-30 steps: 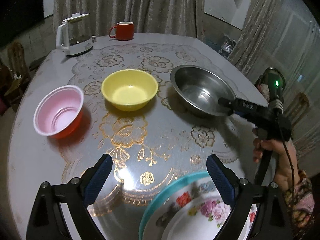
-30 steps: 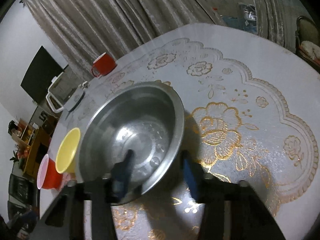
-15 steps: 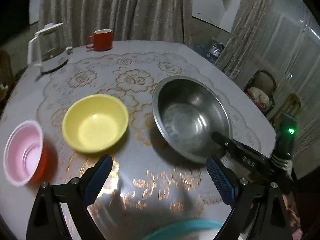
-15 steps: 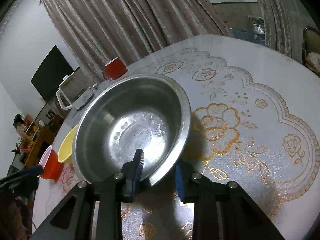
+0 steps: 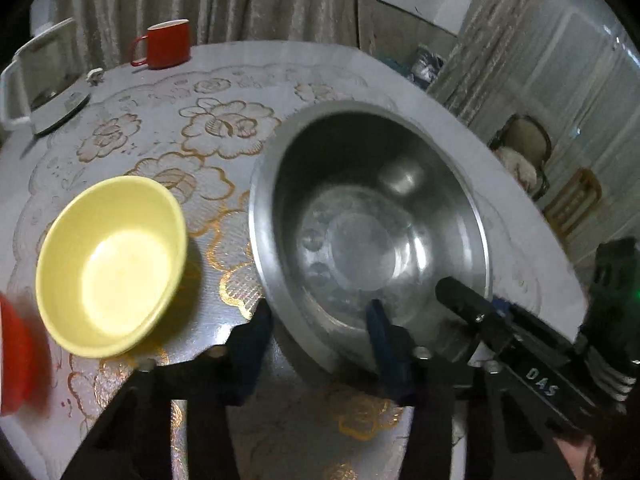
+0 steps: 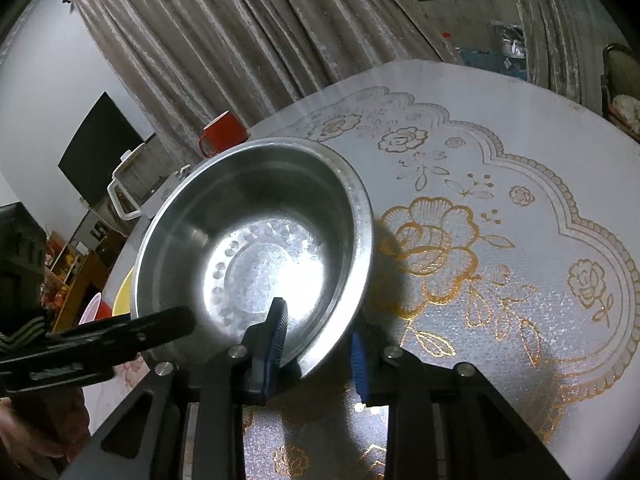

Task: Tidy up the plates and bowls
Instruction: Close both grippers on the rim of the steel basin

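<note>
A steel bowl (image 5: 360, 220) sits tilted on the patterned table. My right gripper (image 6: 316, 348) is shut on its near rim, one finger inside the bowl and one outside. My left gripper (image 5: 320, 336) straddles the rim further round, left finger by the outer wall and right finger inside. Its jaws are closing, and I see no firm press on the wall. Left of the steel bowl (image 6: 256, 240) stands a yellow bowl (image 5: 112, 264). A red bowl with a pink inside (image 5: 16, 352) is blurred at the left edge.
A red mug (image 5: 166, 44) and a white kettle (image 5: 44, 92) stand at the table's far side, before the curtains. Chairs (image 5: 520, 152) stand beyond the table's right edge (image 5: 520, 208). A person's hand (image 5: 576, 456) holds the right gripper's handle.
My left gripper moved forward from the floral plates to the steel bowl, and its jaws narrowed around the rim. The right gripper shut on the rim and the bowl tipped up.
</note>
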